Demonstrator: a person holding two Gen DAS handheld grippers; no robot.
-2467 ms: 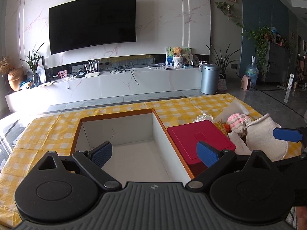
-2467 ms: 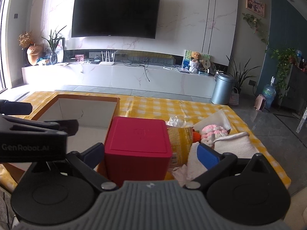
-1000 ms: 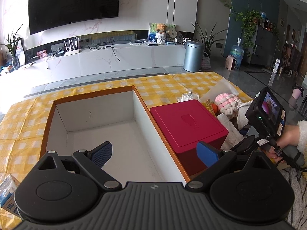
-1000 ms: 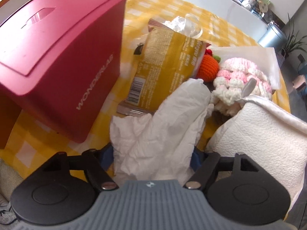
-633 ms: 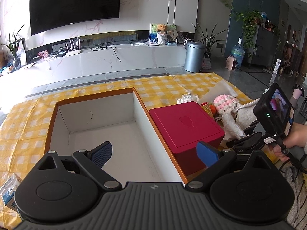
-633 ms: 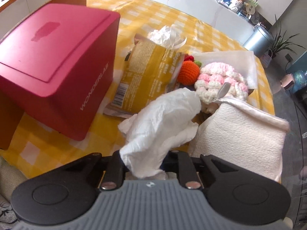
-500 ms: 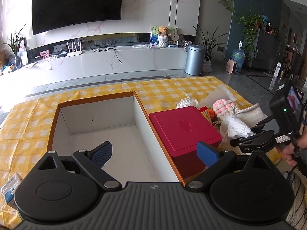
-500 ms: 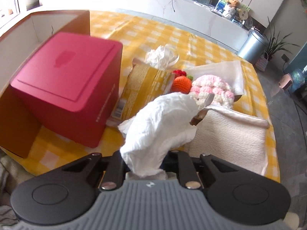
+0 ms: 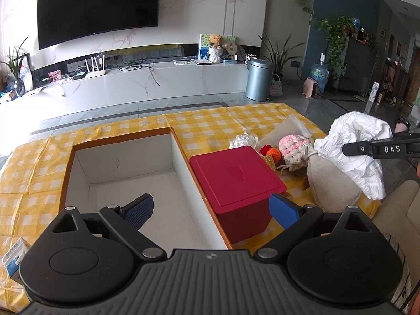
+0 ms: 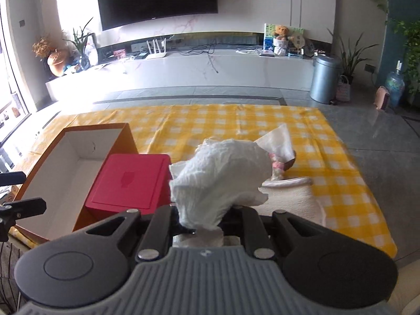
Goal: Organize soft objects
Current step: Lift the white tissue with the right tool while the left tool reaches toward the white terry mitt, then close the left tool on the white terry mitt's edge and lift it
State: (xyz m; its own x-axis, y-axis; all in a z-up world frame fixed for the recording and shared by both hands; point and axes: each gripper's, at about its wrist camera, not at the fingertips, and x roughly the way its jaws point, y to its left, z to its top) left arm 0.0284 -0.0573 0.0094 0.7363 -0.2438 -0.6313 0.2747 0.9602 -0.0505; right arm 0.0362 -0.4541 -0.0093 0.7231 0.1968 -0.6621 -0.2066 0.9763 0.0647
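Right gripper [image 10: 200, 219] jaws pinching crumpled white tissue [image 10: 223, 176], holding it above red box [image 10: 131, 181], blocking crochet toys [image 9: 295, 148]. Left gripper [image 9: 211, 210] jaws spread wide, hovering over open cardboard box [image 9: 126, 178].

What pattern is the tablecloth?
Yellow-and-white check on the tablecloth; the right wrist view shows it best.
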